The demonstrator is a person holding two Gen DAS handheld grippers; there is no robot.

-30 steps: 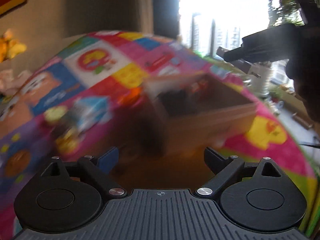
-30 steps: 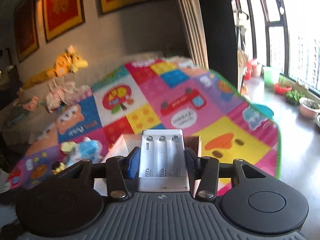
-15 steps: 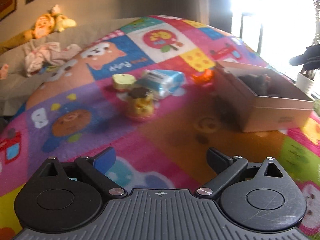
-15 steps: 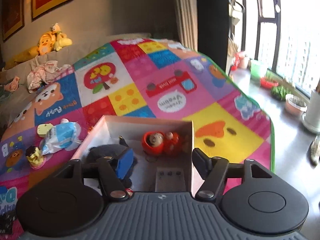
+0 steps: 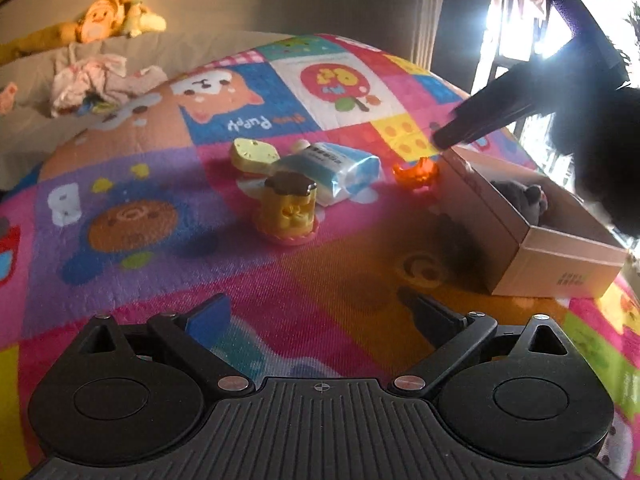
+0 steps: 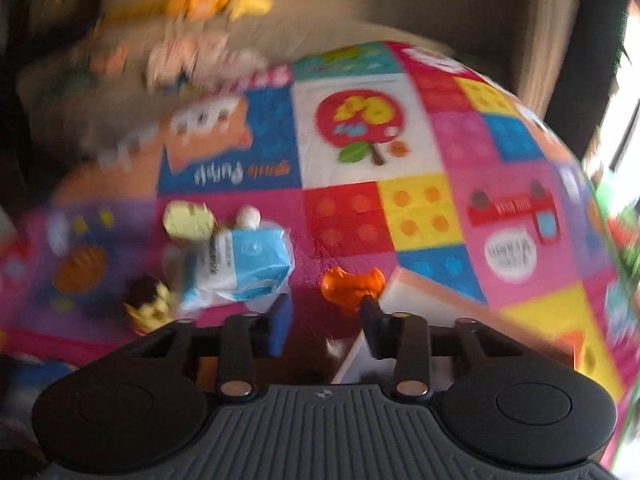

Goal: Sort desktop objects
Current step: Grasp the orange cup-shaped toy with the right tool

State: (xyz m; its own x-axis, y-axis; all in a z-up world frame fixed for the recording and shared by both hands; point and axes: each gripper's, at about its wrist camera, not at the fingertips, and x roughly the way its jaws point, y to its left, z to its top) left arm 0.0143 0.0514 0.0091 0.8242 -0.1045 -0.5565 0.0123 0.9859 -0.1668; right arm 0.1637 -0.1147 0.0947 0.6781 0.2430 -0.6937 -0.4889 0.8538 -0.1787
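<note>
My left gripper (image 5: 312, 308) hangs wide open over the colourful play mat (image 5: 160, 240), nothing between its fingers. Ahead of it stand a yellow pudding toy (image 5: 289, 208), a blue-and-white pouch (image 5: 340, 168), a pale yellow piece (image 5: 254, 154) and an orange toy (image 5: 416, 172). A cardboard box (image 5: 560, 264) at the right holds a grey plush (image 5: 520, 196). My right gripper (image 6: 324, 312) is blurred, its jaws closing on nothing, with the orange toy (image 6: 352, 284) just past its tips. It shows as a dark shape (image 5: 444, 138) above the box's far corner.
A beige sofa (image 5: 36, 92) behind the mat carries an orange plush (image 5: 100, 26) and crumpled cloth (image 5: 92, 80). A bright window and curtain (image 5: 432, 8) lie to the right. The box corner (image 6: 440, 292) sits right beside my right gripper.
The right gripper dropped the white battery holder into the box, then swung left toward the orange toy as its jaws narrowed. The left gripper swung from the box to face the toys.
</note>
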